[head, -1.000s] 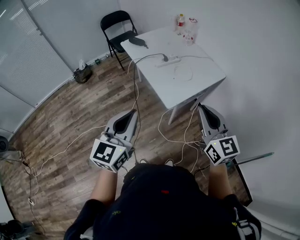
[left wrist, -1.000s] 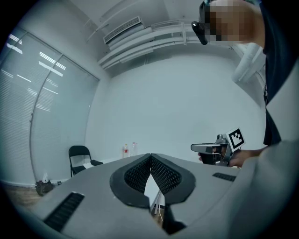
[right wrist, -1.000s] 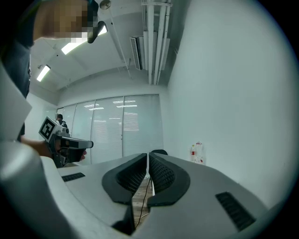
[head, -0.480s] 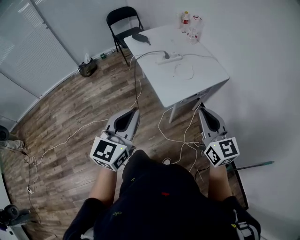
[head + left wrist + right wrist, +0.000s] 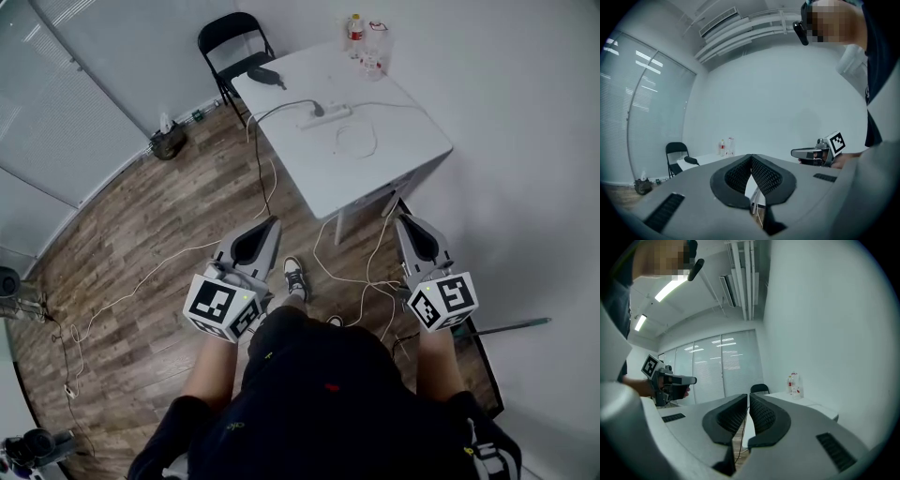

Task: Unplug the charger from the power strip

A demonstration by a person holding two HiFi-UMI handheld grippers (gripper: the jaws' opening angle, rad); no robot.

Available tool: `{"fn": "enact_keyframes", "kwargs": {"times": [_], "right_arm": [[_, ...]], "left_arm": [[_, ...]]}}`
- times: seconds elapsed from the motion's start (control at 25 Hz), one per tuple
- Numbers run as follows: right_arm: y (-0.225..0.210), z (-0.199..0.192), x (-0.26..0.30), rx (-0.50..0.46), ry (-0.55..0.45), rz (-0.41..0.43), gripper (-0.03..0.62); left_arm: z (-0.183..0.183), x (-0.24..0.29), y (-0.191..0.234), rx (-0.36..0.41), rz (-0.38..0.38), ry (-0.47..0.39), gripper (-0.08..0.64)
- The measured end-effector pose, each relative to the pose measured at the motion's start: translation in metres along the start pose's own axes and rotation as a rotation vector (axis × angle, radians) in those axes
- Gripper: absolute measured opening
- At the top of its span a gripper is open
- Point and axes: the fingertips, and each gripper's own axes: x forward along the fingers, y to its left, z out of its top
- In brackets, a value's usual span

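Observation:
A white power strip (image 5: 326,116) lies on the white table (image 5: 375,173) ahead, with a dark charger plug (image 5: 318,109) in its left end and a dark cable running off the table's left edge. My left gripper (image 5: 271,223) is held above the floor, well short of the table, its jaws together with nothing between them. At the right my right gripper (image 5: 402,221) hangs near the table's front corner, also shut and empty. In the left gripper view the table (image 5: 710,159) shows far off past the jaws.
A black folding chair (image 5: 232,49) stands left of the table. Bottles (image 5: 356,28) and a black object (image 5: 265,76) sit at the table's far end, and a coiled white cable (image 5: 354,141) lies near the strip. Cables (image 5: 352,277) trail over the wooden floor. A white wall closes the right side.
The view has shifted as the person walks; a shoe now shows between the grippers. Both grippers stay shut in the same pose.

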Motion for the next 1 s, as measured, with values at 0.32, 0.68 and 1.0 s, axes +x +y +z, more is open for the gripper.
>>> {"fn": "enact_keyframes", "kwargs": {"times": [0.32,0.68,1.0], "right_arm": [[-0.036,-0.01,0.035,0.015,0.033,-0.049,0.031],[-0.061,-0.012,0.149,0.005,0.079,-0.049,0.031],[-0.072,-0.008,0.269,0.013,0.11,-0.066,0.031]], "left_arm": [[-0.001,0.054,0.026,0.054,-0.046,0.006,0.02],[-0.003,0.124,0.121,0.003,-0.063,0.021,0.02],[-0.008,0.184,0.222,-0.025,-0.114,0.056,0.02]]}}
